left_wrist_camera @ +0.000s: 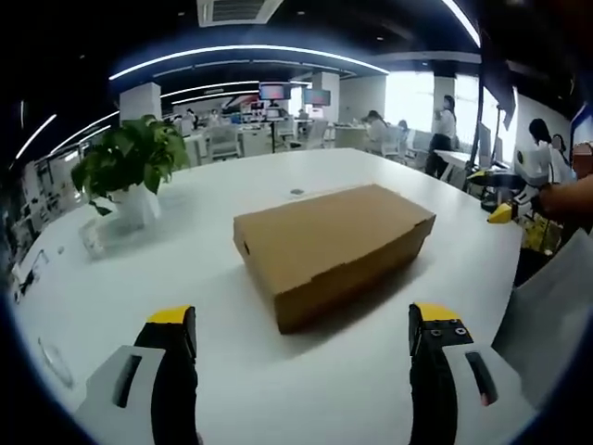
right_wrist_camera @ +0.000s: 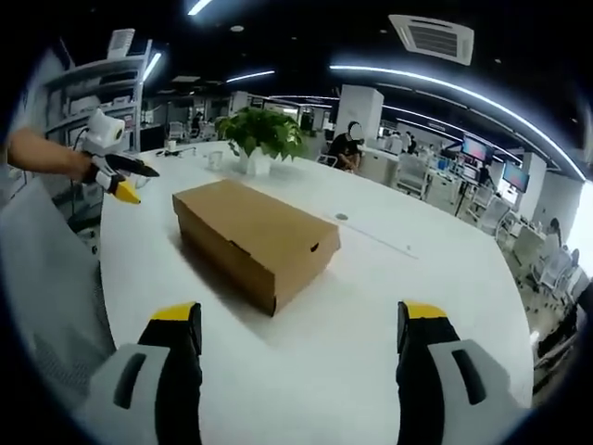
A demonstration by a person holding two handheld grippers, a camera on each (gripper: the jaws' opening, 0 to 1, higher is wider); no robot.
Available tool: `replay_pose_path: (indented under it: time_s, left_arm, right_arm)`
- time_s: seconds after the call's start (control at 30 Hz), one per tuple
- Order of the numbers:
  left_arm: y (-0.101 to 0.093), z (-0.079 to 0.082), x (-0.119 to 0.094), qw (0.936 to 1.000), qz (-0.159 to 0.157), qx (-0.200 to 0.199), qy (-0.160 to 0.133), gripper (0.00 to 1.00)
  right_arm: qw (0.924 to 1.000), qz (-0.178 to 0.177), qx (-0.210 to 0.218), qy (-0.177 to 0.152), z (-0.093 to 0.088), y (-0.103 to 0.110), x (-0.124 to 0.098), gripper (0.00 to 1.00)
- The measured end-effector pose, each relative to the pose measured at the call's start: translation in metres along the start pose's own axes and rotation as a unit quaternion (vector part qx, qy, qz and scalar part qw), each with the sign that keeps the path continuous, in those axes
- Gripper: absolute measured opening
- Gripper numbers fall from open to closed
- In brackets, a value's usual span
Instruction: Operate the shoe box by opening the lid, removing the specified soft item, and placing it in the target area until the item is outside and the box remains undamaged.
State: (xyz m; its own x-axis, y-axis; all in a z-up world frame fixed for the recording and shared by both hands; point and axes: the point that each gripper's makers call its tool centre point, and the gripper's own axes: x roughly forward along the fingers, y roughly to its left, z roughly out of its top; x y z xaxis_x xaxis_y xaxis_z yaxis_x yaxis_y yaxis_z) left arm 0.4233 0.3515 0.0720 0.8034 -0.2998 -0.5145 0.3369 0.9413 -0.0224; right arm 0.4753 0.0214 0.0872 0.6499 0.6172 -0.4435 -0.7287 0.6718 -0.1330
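A closed brown cardboard shoe box (left_wrist_camera: 329, 246) lies on the white table (left_wrist_camera: 371, 389), its lid down and its contents hidden. My left gripper (left_wrist_camera: 301, 315) is open, its black, yellow-tipped jaws spread wide just short of the box's near end. From the opposite side, the shoe box (right_wrist_camera: 255, 236) sits ahead of my right gripper (right_wrist_camera: 298, 311), which is open too and holds nothing. The right gripper (left_wrist_camera: 500, 211) also appears at the far right of the left gripper view, held by a hand. The left gripper (right_wrist_camera: 119, 178) appears at the left of the right gripper view.
A potted plant (left_wrist_camera: 130, 162) in a white pot stands behind the box, the same plant (right_wrist_camera: 259, 134) at the far table edge. A small round port (right_wrist_camera: 342, 217) is set in the tabletop. White cloth (left_wrist_camera: 556, 306) hangs at the right. People sit at desks behind.
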Motion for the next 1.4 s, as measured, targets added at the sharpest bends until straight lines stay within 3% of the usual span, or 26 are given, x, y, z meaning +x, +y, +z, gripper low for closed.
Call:
replay_pose_path:
  time_s: [0.6,1.4]
  left_arm:
    - [0.012,0.007,0.033,0.9997,-0.02,0.014,0.001,0.86]
    - [0.004,0.004,0.06,0.9981,-0.045,0.038,0.016,0.69]
  right_arm:
    - [0.9978,0.066,-0.005,-0.001,0.009,0.025,0.06,0.69]
    - [0.9935,0.109,-0.021,0.023,0.001,0.033,0.101,0.48]
